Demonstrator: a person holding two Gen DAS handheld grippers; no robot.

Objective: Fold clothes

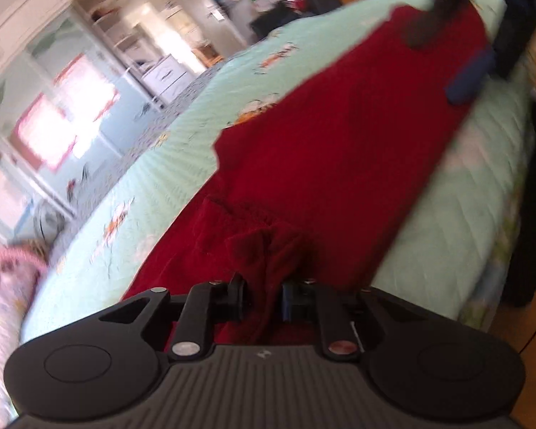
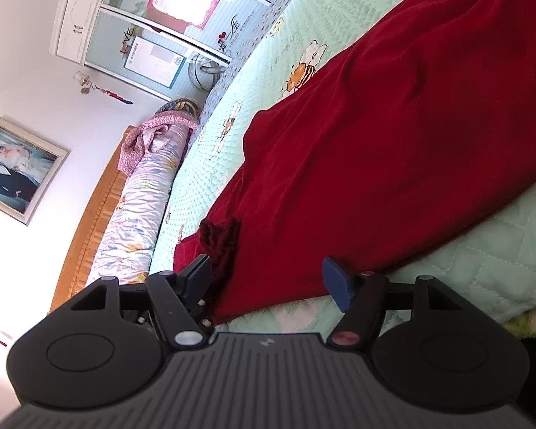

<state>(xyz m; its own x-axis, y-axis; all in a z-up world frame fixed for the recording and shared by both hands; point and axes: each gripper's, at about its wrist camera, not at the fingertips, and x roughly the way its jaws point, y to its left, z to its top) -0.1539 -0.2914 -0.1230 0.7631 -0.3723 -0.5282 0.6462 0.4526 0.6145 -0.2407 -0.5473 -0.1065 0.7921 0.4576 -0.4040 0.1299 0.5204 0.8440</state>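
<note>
So the only piece here is a dark red garment (image 1: 339,150), soft velvety-looking fabric, spread out long and mostly flat across the mint green quilted bed (image 1: 182,164). It has a few shallow wrinkles along its length. The near end is bunched up into a crumpled lump, lifted off the bed a bit. In the right wrist view a darker ribbed cuff or hem (image 2: 221,239) sticks out at the near left corner.

matt red cloth garment (image 2: 393,136), quilted bedspread (image 2: 482,268)
</note>
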